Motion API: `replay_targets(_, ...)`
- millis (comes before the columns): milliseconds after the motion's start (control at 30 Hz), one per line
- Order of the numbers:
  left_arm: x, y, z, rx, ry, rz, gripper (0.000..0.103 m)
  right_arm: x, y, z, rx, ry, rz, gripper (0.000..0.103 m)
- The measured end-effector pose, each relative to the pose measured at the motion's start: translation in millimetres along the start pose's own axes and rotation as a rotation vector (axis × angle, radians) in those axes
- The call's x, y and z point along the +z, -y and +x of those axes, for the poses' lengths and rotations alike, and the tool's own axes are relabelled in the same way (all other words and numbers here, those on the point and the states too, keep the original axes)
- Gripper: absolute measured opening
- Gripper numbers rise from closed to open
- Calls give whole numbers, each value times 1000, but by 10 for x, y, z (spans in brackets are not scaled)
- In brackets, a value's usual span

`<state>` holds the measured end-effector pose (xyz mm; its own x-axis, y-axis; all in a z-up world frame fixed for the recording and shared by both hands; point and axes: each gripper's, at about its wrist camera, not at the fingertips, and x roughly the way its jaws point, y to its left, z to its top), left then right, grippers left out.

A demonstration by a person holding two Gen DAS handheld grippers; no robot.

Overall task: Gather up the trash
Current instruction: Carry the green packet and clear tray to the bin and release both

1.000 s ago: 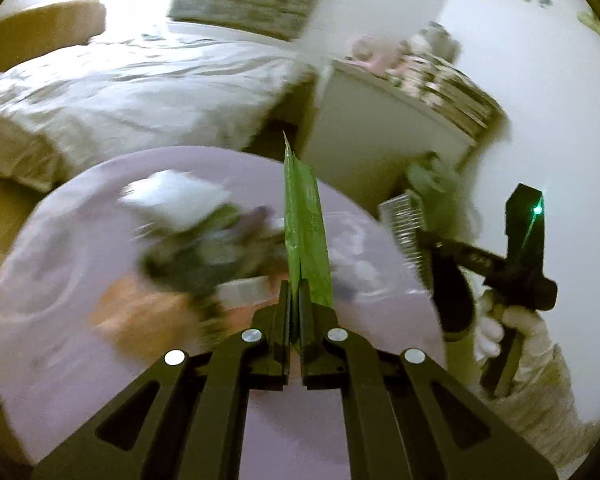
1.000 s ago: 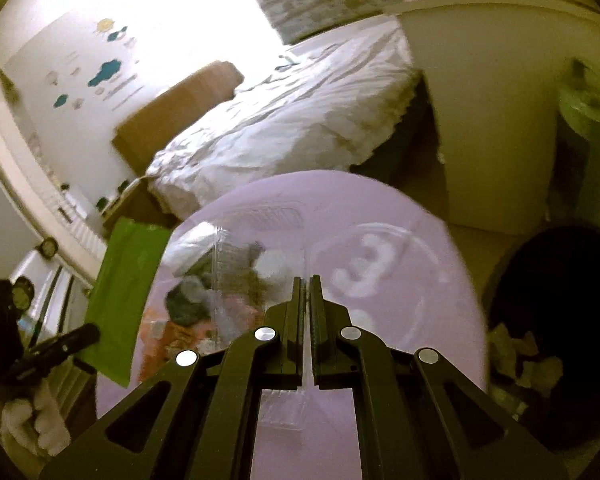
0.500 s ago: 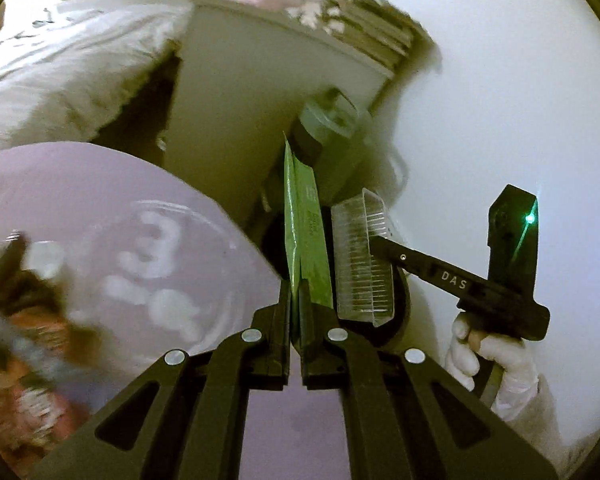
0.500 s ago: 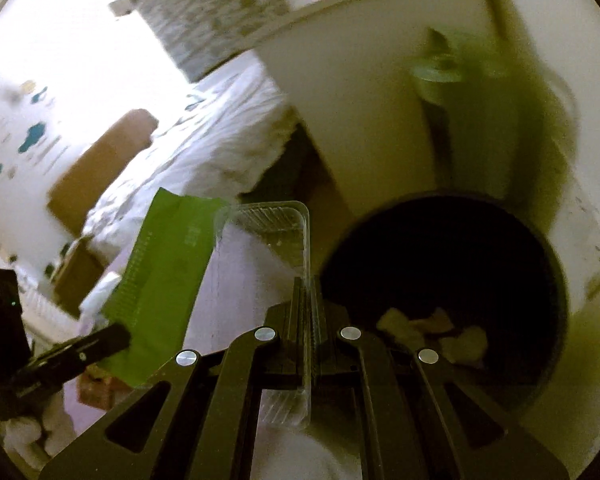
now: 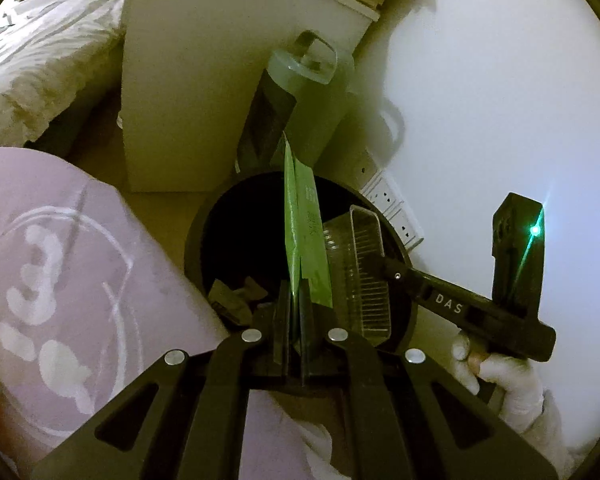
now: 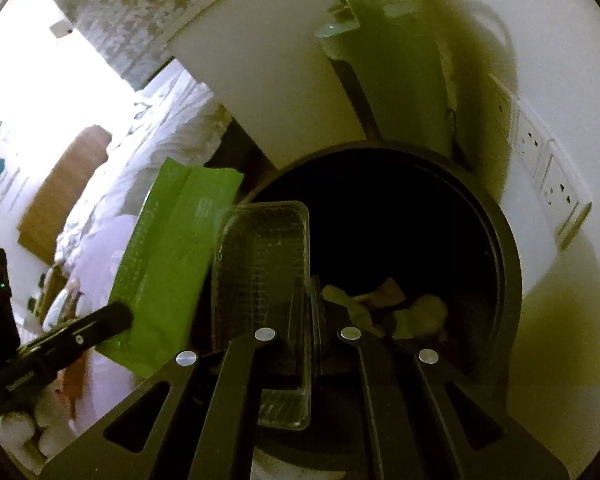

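My left gripper [image 5: 294, 300] is shut on the bottom edge of a green packet [image 5: 304, 232], which stands upright over the mouth of a round black bin [image 5: 402, 256]. My right gripper [image 6: 310, 292] is shut on the rim of a clear plastic tray [image 6: 260, 264], also held over the black bin [image 6: 504, 264]. Crumpled scraps [image 6: 404, 312] lie at the bin's bottom. In the left wrist view the clear tray [image 5: 366, 276] and the right gripper [image 5: 374, 260] with a gloved hand [image 5: 508, 380] hang just right of the packet. In the right wrist view the green packet [image 6: 168, 264] sits left of the tray.
A round purple table [image 5: 72, 280] with a white "3" lies left of the bin. A white cabinet [image 5: 204, 92] and a tall grey-green appliance [image 5: 296, 104] stand behind it. Wall sockets [image 6: 548, 168] sit on the white wall at right. A bed [image 5: 36, 68] lies far left.
Both grippers swung right and down from over the purple table to above the black bin, carrying the green packet and the clear tray. The bin now fills the middle of both views.
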<state>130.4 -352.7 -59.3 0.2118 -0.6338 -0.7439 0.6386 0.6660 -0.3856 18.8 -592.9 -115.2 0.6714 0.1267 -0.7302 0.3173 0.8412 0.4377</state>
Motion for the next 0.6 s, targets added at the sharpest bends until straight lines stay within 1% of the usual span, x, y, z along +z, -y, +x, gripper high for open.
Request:
replay_targets(167,6,17,53,2,-16,7,4,29,91,42,-5,-8,13,4)
replay_targets(400,42,37,114,5,-29,11,5,21,86,42,-14,-16,19,4)
replay_targets(533,55,48,134,21,-43,9,9,23,86,34,-18,-27,35,5)
replay_targets(600,54,52,137,26,-54,11,17,25,80,44,-27,-41,39,6)
